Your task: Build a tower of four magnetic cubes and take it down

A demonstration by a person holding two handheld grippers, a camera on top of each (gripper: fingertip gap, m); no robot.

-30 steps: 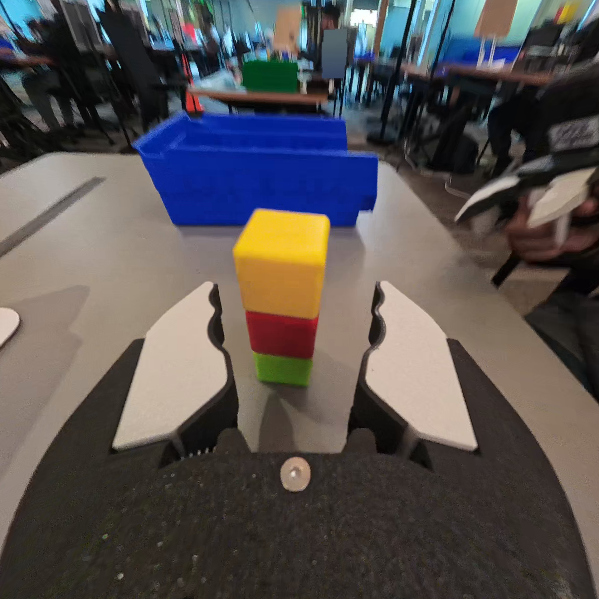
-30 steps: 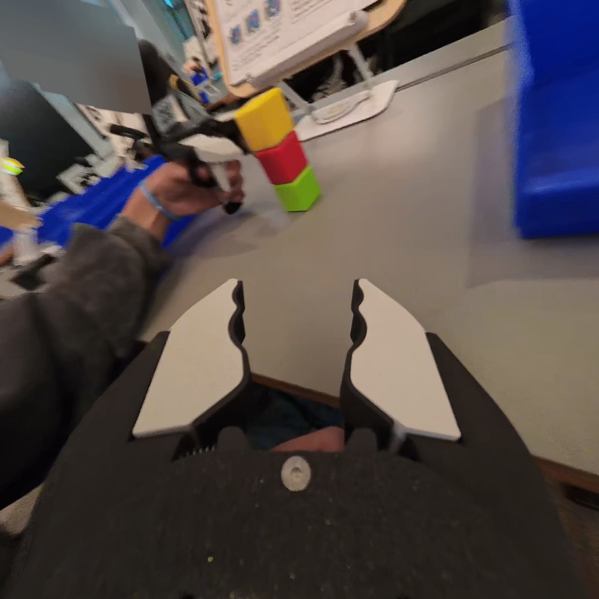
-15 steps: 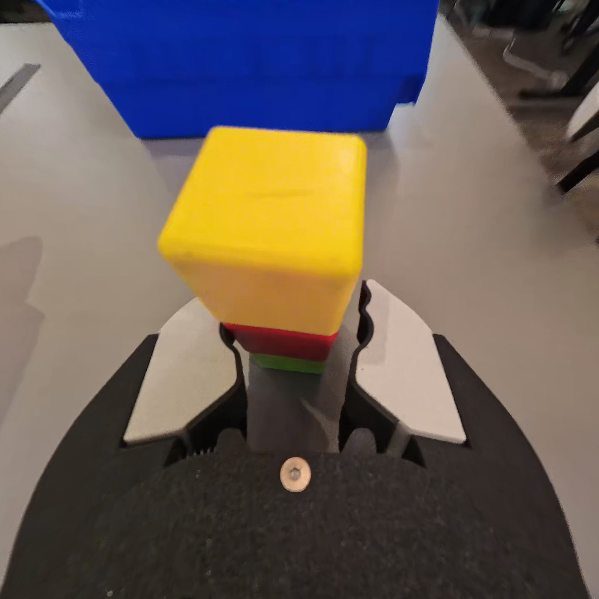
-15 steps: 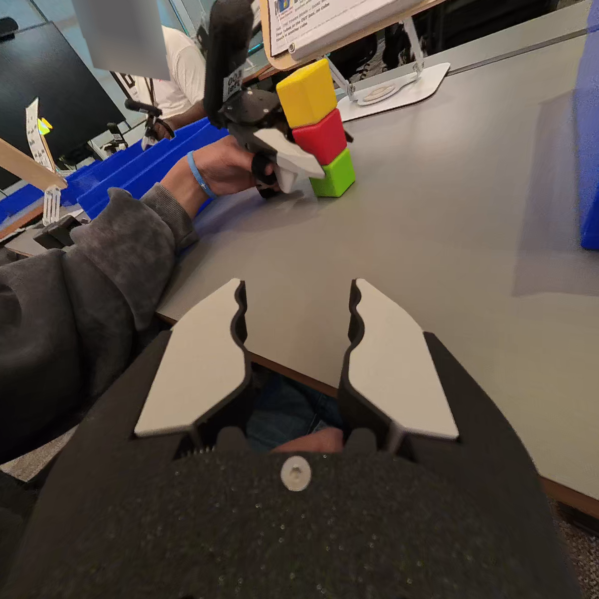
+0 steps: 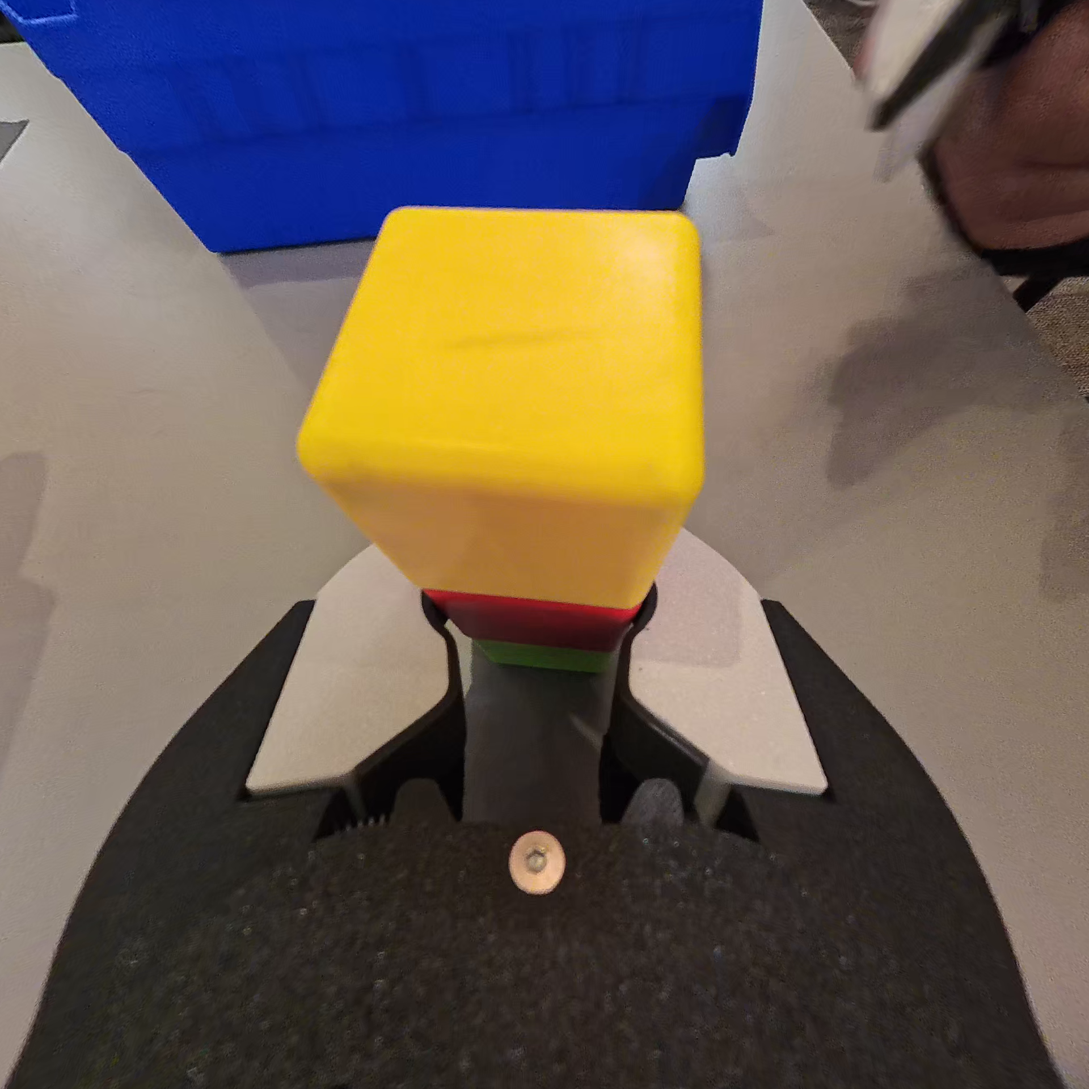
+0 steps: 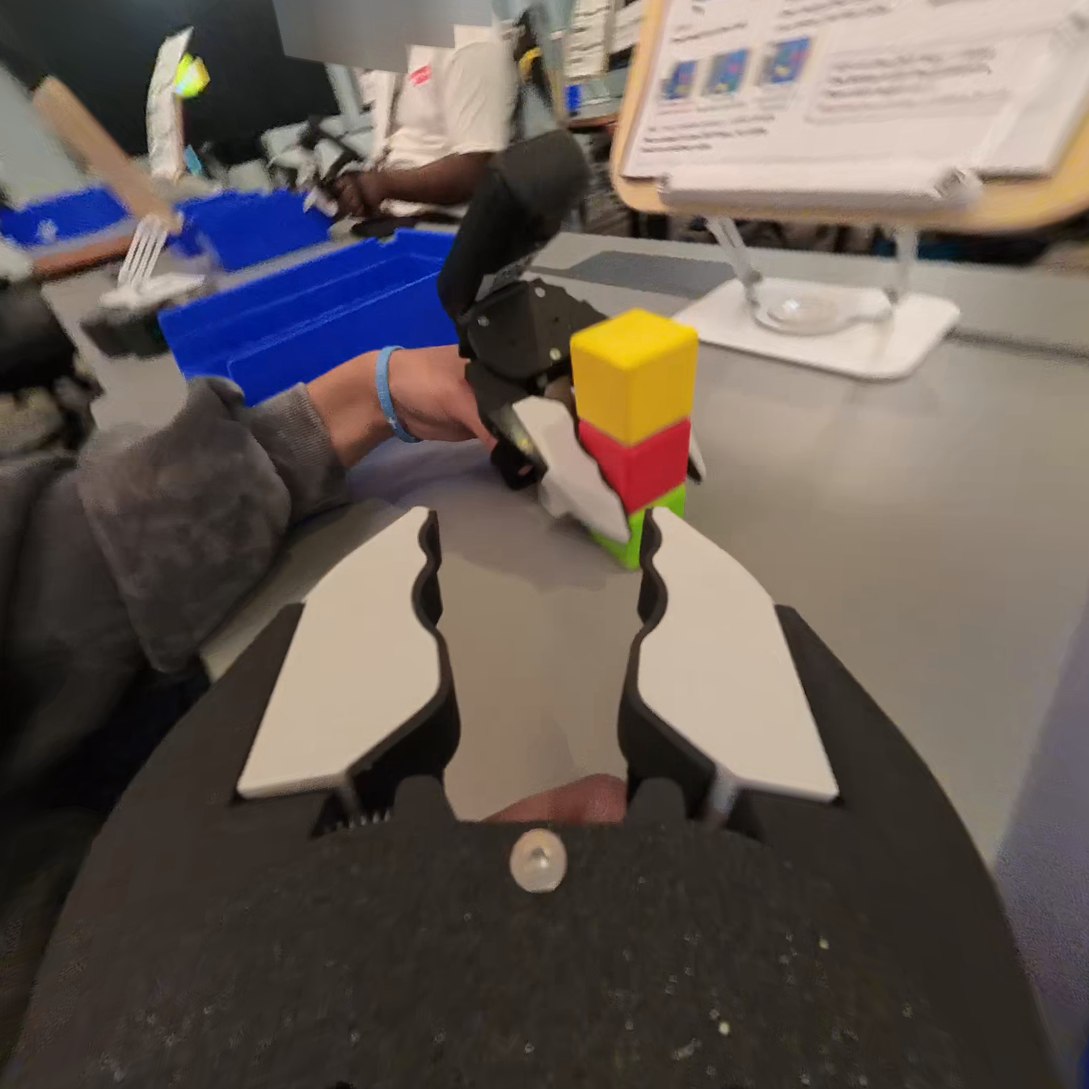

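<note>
Left gripper (image 5: 533, 613) in its own view is clamped on the red cube (image 5: 533, 620), its two fingers pressed against that cube's sides; a second ago its jaws stood wide apart short of the tower, and half a second ago they were narrowing on it. Directly above the fingers sits the yellow cube (image 5: 518, 377), which fills the middle of this view, and just below the red one a sliver of green cube (image 5: 545, 657) shows between the fingers. Beyond the tower lies a blue bin (image 5: 412, 106) on the pale grey table (image 5: 129, 383). Up and to the right of this gripper, the right gripper (image 5: 919, 76) appears as a blur, nearer than a second ago.

In the right wrist view the right gripper (image 6: 539, 524) has its jaws apart with nothing between them, over the table (image 6: 854, 501). Ahead of its right finger stands the three-cube tower: yellow cube (image 6: 633, 377) on top, red cube (image 6: 645, 465) in the middle, green cube (image 6: 636, 530) on the table. The left gripper (image 6: 639, 471) grips the red cube from the left, held by a hand (image 6: 430, 395) with a blue wristband and grey sleeve. The tower stands closer than half a second ago. Behind are blue bins (image 6: 306, 312), a document stand (image 6: 825, 330) and a seated person (image 6: 436, 118) in a white shirt
</note>
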